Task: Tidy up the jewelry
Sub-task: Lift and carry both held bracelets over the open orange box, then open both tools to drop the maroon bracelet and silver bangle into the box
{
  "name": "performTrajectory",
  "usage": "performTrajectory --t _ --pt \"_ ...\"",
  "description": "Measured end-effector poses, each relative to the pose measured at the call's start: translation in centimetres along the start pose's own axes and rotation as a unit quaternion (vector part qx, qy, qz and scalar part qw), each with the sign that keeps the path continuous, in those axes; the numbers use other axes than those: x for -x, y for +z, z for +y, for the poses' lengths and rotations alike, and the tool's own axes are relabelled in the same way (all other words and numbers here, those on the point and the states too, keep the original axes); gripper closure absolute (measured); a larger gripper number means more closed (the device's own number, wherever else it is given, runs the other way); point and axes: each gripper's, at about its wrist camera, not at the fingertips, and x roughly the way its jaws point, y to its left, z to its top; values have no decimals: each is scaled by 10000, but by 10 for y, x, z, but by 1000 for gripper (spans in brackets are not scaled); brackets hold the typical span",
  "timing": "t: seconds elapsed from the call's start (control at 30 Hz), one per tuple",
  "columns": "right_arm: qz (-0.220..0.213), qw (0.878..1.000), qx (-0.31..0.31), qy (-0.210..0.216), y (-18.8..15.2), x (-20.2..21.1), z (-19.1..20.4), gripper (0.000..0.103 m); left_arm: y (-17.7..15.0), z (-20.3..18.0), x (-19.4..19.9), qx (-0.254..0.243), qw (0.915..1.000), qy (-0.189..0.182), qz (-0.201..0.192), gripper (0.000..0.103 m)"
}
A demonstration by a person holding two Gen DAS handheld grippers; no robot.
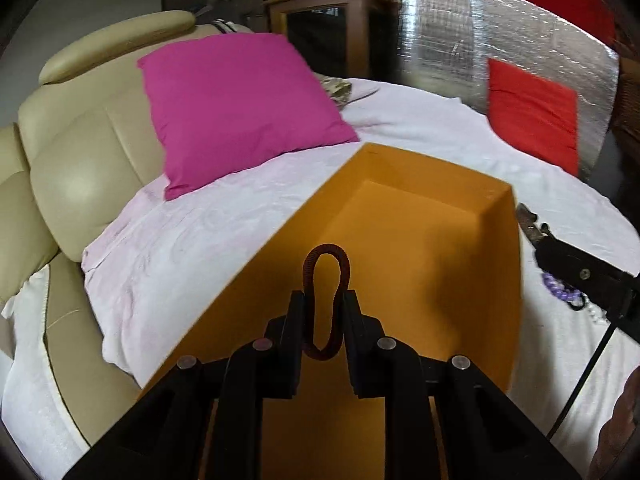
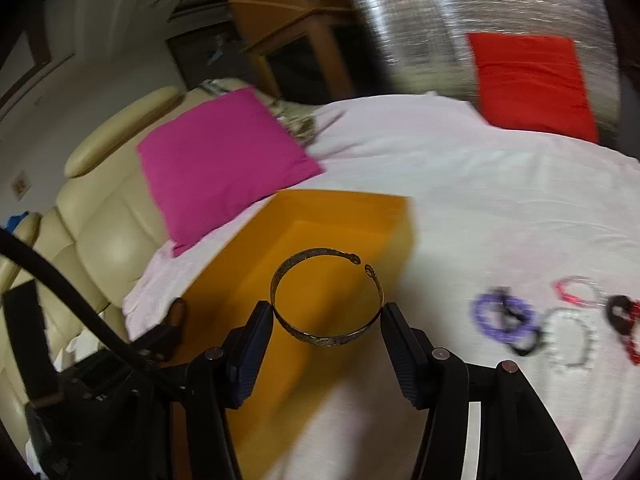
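A dark red elastic band (image 1: pixel 326 304) is clamped, squeezed narrow, in the left gripper (image 1: pixel 323 300) over the orange box (image 1: pixel 420 240) at lower centre. A metal bangle (image 2: pixel 326 300) is gripped by the right gripper (image 2: pixel 327 312) above the box's right edge. Loose bracelets (image 2: pixel 508 316) lie on the white sheet (image 2: pixel 480 200) at right.

Left gripper (image 1: pixel 324 300) nearly closed and gripping, right gripper (image 2: pixel 327 310) half-spread and gripping, both angled downward
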Motion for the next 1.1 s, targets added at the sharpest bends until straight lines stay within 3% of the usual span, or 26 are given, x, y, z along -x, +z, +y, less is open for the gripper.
performTrajectory --t 0.07,0.13,0.17,0.2,0.37,0.6,1.1 --pt "137 9999 65 56 0 -11 13 43 -1 4 0 -10 9998 173 -49 82" --pt "271 9996 70 84 -1 -25 18 43 0 6 1 -15 9996 261 -123 73" --pt "316 9994 19 114 -2 -28 18 40 1 6 2 -6 9995 286 -149 60" --pt "377 9991 -55 175 -1 -34 19 33 1 6 3 10 9992 333 -213 54" --pt "123 9994 -234 211 1 -19 5 33 3 -2 15 -128 9982 382 -445 53" --pt "-245 9989 -323 -242 3 18 -33 33 8 -22 25 -220 9979 95 -608 52" --pt "-433 9874 -960 -1180 -14 91 -140 33 0 -104 43 -833 9927 -463 -737 49"
